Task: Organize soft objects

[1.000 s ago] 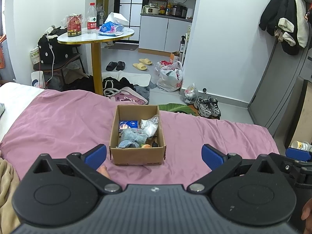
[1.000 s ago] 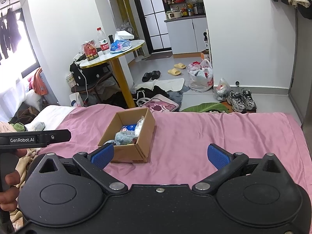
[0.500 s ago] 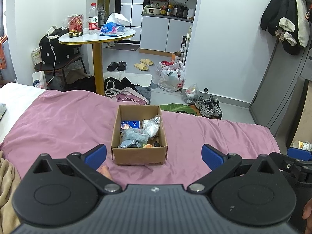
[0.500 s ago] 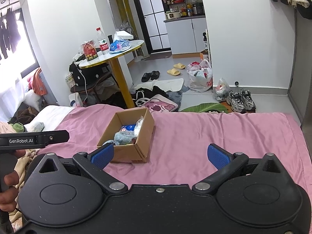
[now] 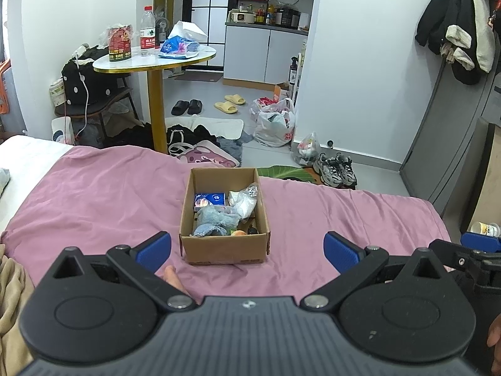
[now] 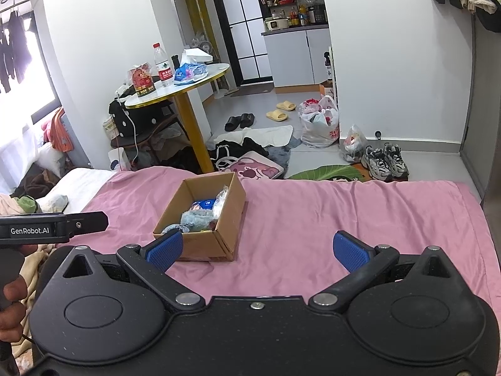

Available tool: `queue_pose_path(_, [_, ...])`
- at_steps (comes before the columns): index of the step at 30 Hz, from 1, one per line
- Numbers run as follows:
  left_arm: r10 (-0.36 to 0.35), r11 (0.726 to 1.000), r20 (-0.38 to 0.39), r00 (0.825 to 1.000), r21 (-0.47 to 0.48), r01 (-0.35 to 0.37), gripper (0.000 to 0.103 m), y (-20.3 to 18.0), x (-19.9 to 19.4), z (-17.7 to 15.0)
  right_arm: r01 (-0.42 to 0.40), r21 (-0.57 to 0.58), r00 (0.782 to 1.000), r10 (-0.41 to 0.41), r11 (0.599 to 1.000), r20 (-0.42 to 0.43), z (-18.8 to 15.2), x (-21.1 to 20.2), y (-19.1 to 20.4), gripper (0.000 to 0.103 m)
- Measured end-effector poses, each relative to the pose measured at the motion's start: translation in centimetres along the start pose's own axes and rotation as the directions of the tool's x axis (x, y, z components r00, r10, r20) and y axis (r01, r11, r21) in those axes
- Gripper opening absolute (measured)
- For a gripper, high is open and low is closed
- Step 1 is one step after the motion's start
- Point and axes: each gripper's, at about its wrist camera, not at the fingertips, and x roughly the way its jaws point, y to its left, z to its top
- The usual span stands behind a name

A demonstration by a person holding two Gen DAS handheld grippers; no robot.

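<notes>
1. Sitting on the pink sheet (image 5: pixel 94 206), the box (image 5: pixel 224 247) lies ahead of the left gripper (image 5: pixel 247 247), between the lines of its two fingers and just beyond the tips — not touched.
2. Left gripper: jaws spread wide, nothing held.
3. Right gripper (image 6: pixel 256 249): jaws also spread wide and empty; the box (image 6: pixel 200 241) lies ahead and to its left, its near corner just behind the left pad (image 6: pixel 164 250) in the right wrist view.
4. Inside the box: a blue packet (image 5: pixel 209 200), a clear crumpled bag (image 5: pixel 244 199), a grey-blue cloth (image 5: pixel 214 219), plus small items at the near wall — too small to tell.
5. Both grippers hover above the sheet, side by side; the left one's body (image 6: pixel 53 227) shows at the right view's left edge, held by a hand (image 6: pixel 11 310).
6. Beyond the bed stands a round table (image 5: pixel 156 59), with shoes (image 5: pixel 336 169) on the floor.
</notes>
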Motion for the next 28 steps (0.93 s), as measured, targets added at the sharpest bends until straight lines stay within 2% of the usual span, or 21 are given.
queue_pose_path(20, [0.003,1.000,0.006,1.000,0.008,-0.003,0.103,-0.7,0.0,-0.4,0.002,0.002,1.000,-0.002,1.000,-0.003,0.1,-0.4,-0.4,0.103])
queue_pose_path(28, [-0.010,1.000,0.003,1.000,0.015,0.010,0.103,-1.2,0.6,-0.8,0.017,0.009,0.999,-0.017,1.000,-0.037,-0.1,0.5,-0.4,0.103])
